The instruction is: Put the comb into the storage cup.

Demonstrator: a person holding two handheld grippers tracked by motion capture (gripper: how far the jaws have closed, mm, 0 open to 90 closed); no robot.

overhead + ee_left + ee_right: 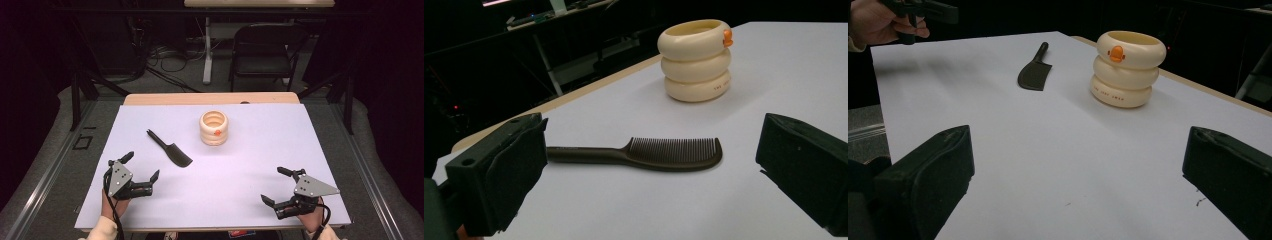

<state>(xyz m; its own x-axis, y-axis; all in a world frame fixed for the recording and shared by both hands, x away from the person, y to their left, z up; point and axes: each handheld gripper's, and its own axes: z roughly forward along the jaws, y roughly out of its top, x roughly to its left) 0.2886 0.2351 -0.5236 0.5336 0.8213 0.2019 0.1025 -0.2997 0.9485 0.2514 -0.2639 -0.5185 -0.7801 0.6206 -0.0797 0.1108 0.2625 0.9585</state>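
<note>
Right gripper view — cream holder (1128, 70) bears small unreadable red lettering; both tongs (143, 166) (276, 185) gape, empty.

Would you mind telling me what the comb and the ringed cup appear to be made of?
The comb looks like black moulded plastic, with a dull sheen and fine even teeth. The ringed cup is cream with a smooth satin surface, probably plastic or silicone; glazed ceramic cannot be excluded.
</note>
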